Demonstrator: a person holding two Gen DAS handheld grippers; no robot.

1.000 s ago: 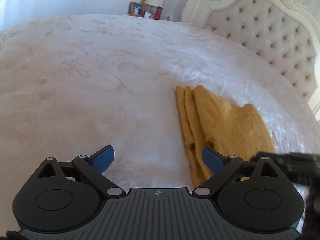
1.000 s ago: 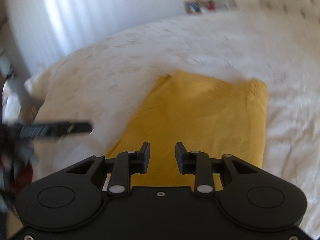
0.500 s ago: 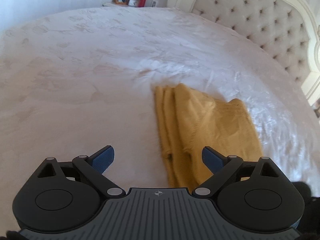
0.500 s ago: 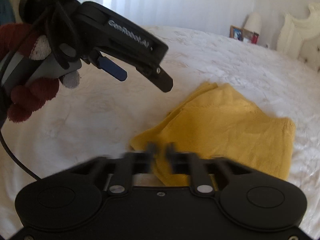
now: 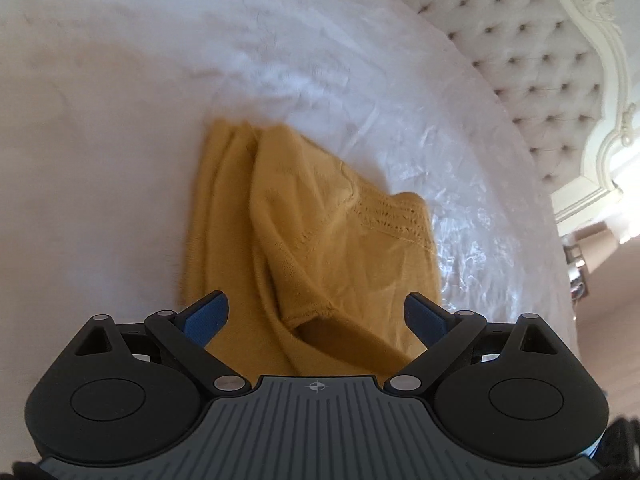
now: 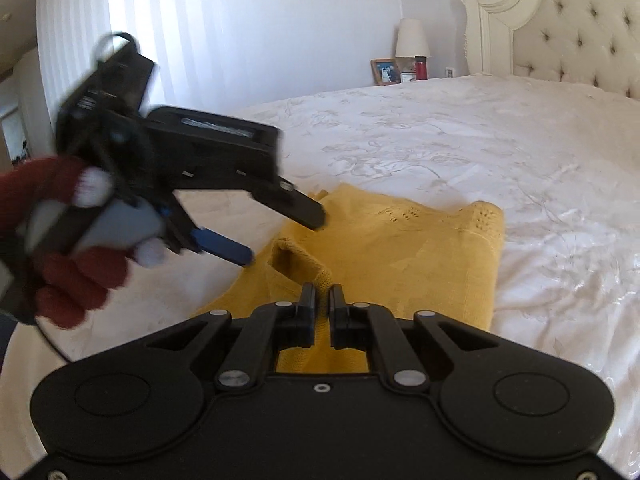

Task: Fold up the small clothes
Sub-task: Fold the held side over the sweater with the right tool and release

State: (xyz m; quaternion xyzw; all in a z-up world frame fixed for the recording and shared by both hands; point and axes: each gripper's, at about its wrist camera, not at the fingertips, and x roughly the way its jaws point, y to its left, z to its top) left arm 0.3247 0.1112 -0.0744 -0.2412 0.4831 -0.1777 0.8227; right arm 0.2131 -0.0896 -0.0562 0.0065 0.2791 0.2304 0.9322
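A mustard-yellow knit garment (image 5: 320,240) lies partly folded on the white bedspread (image 5: 100,160). My left gripper (image 5: 316,316) is open, its blue-padded fingers spread over the garment's near edge. In the right wrist view the garment (image 6: 400,248) has a raised fold near its front. My right gripper (image 6: 322,300) is shut on the garment's near edge and lifts it slightly. The left gripper (image 6: 284,224) shows there too, open and hovering above the garment's left side, held by a red-gloved hand (image 6: 76,276).
A tufted cream headboard (image 5: 540,60) runs along the bed's right side and also shows in the right wrist view (image 6: 568,28). A nightstand with a lamp (image 6: 412,40), a photo frame (image 6: 385,72) and a red bottle stands behind the bed. White curtains (image 6: 120,32) hang at left.
My left gripper has moved right and down over the garment, staying open. My right gripper has closed on the garment's near edge and pulled back, raising a fold.
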